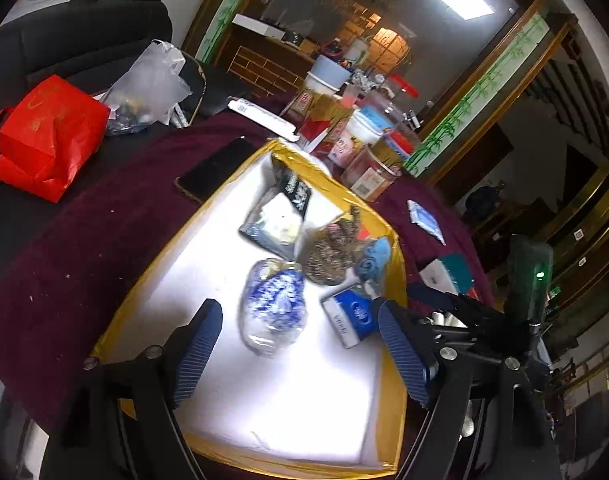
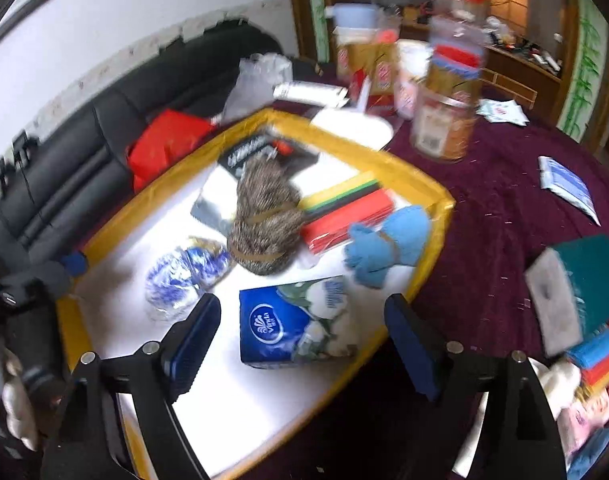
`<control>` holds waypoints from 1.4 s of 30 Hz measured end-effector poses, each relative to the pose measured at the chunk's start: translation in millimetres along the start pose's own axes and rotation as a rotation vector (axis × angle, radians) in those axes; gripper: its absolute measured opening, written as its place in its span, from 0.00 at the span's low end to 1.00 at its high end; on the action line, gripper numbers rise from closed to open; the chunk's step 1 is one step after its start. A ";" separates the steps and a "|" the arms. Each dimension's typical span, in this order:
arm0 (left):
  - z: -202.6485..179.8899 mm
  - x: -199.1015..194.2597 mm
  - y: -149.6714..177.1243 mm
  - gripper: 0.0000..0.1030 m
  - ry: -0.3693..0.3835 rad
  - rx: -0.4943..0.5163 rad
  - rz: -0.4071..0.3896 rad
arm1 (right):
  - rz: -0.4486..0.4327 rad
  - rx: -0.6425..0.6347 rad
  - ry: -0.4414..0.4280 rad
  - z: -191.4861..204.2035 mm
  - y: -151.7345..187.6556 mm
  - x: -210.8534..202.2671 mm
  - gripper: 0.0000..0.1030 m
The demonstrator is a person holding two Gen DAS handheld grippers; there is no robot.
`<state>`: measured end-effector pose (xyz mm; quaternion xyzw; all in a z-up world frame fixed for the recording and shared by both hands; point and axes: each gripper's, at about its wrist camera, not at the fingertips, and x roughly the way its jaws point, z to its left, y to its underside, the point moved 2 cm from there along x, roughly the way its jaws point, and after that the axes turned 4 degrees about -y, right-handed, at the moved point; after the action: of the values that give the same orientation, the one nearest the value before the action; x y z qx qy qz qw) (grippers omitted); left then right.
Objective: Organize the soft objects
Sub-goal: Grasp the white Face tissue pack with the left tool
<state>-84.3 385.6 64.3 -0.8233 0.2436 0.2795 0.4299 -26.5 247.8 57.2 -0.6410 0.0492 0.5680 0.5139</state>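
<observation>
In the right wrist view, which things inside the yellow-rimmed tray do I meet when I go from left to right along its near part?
Blue-and-white wrapped bundle → blue tissue pack → light blue yarn.

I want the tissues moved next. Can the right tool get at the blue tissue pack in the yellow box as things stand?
Probably yes. The right tool stands open right above the blue tissue pack, which lies flat on the box's white floor with nothing on top of it.
</observation>
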 end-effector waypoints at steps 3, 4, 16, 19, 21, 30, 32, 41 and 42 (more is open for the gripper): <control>-20.4 -6.0 8.1 0.81 0.012 0.036 -0.006 | -0.102 0.062 -0.029 -19.8 5.1 -45.5 0.81; -28.7 -8.3 11.4 0.81 0.018 0.059 -0.008 | -0.146 0.083 -0.024 -30.9 11.5 -67.4 0.81; -170.9 33.4 90.2 0.88 0.113 0.369 0.150 | -0.386 0.477 0.247 -220.4 145.2 -186.9 0.81; -196.9 51.7 107.6 0.88 0.107 0.409 0.197 | -0.417 0.536 0.259 -247.6 168.5 -192.0 0.81; -212.7 67.9 114.7 0.88 0.075 0.439 0.220 | -0.434 0.562 0.249 -258.3 178.9 -190.4 0.81; -244.2 146.1 102.2 0.89 0.015 0.391 0.240 | -0.438 0.587 0.177 -264.5 186.4 -191.0 0.81; -246.4 161.9 103.8 0.89 -0.004 0.394 0.261 | -0.434 0.577 0.178 -261.6 187.0 -191.5 0.81; -233.1 148.2 97.4 0.65 0.066 0.349 0.232 | -0.423 0.563 0.189 -258.8 183.8 -187.1 0.81; -232.4 142.4 96.1 0.65 0.080 0.344 0.223 | -0.421 0.561 0.190 -258.6 183.9 -186.6 0.81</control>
<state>15.5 117.4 24.2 -0.7162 0.3943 0.2466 0.5203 -35.6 -120.1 46.7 -0.5212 0.1177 0.3522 0.7685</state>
